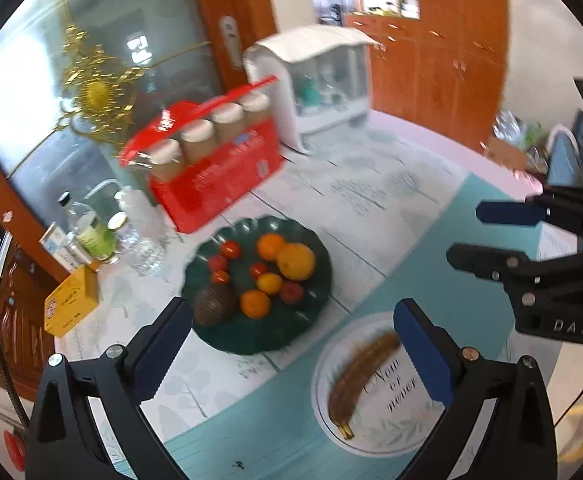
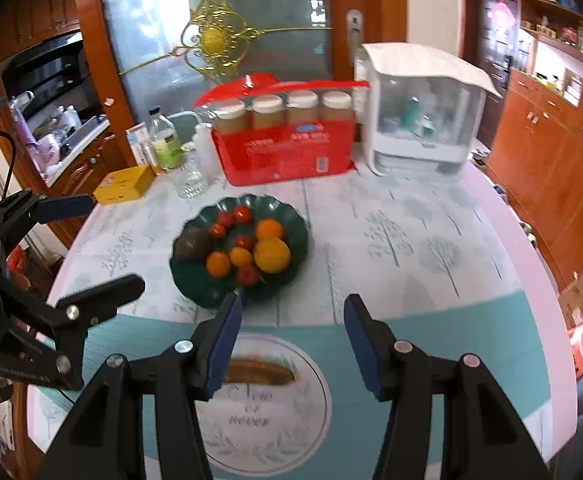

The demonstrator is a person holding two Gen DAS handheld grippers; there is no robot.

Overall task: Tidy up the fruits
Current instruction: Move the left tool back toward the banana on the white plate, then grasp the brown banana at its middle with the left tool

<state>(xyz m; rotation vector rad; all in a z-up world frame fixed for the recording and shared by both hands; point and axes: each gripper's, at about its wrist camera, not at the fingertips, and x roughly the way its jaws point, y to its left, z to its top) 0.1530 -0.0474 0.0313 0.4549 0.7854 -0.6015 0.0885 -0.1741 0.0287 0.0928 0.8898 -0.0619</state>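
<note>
While both claws hang released | banana lies alone on near white plate | we next approach the green plate fruits slowly, centring one piece.

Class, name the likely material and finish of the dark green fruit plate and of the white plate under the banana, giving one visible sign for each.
Dark green plate: probably glazed ceramic or glossy plastic; its scalloped rim shines. White plate: likely glazed ceramic, though melamine is possible; smooth white surface with printed leaves and lettering.
</note>
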